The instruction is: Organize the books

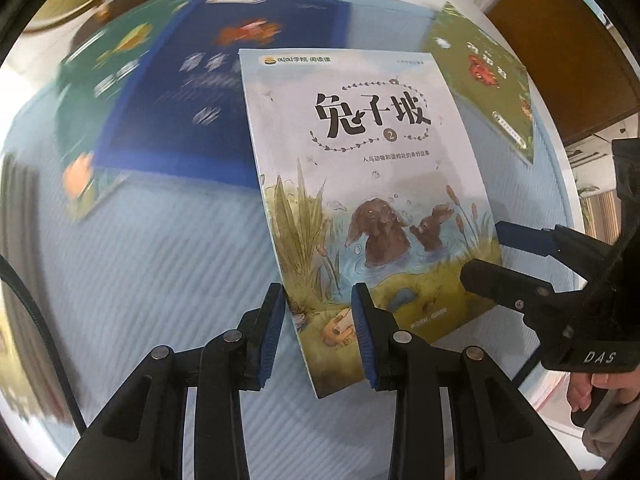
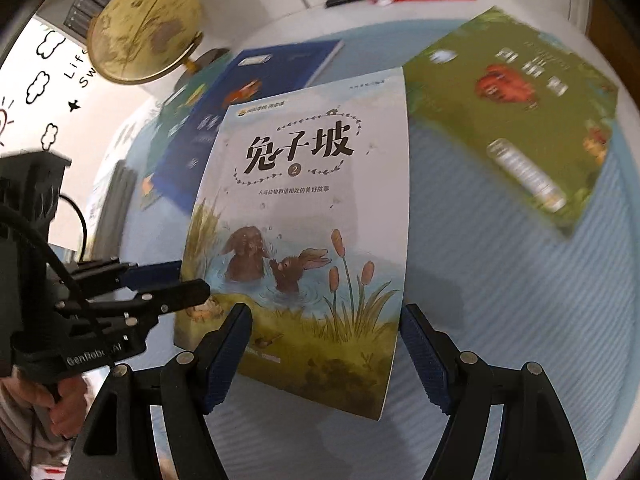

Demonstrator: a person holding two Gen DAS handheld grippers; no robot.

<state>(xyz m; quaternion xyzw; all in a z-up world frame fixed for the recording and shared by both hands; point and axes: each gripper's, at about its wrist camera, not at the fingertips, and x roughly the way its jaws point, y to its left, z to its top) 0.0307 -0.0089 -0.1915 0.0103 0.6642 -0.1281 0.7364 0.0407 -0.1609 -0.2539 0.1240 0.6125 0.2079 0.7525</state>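
Note:
A pale book with two brown rabbits in a pond [image 1: 360, 184] hangs in the air above the table, cover towards both cameras. My left gripper [image 1: 318, 296] is shut on its lower left corner. The right wrist view shows that gripper [image 2: 194, 278] with one finger in front of the book's [image 2: 304, 208] left edge and one behind. My right gripper [image 2: 326, 312] is open, its jaws wide around the lower right edge without pressing. The left wrist view shows it [image 1: 480, 252] straddling that edge.
On the light blue striped cloth [image 1: 160, 260] lie a dark blue book [image 1: 208, 92] overlapping a green book [image 1: 100, 92], and farther right an olive-green book [image 2: 512, 112]. A globe [image 2: 144, 28] stands at the back left. A person's hand [image 1: 600, 388] grips each handle.

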